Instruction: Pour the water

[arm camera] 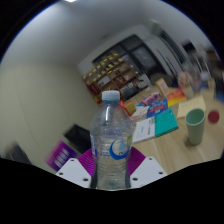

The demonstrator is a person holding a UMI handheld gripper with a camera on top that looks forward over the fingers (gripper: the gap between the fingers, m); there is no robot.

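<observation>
Wooden tabletop [170,150] is stretching out beyond the gripper [110,172], carrying bright books [150,103] and papers, with shelves [112,70] of goods standing against the far wall. Clear plastic bottle [109,140] with a white cap and blue-purple label is standing upright between the fingers [71,171], which are closing on its lower half from both sides. Green cup [195,126] is sitting on the tabletop, off to the bottle's right and apart from it.

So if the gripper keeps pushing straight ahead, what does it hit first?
The water bottle: it already stands between the gripper fingers, filling the line ahead. Depth beyond it is unclear.
</observation>
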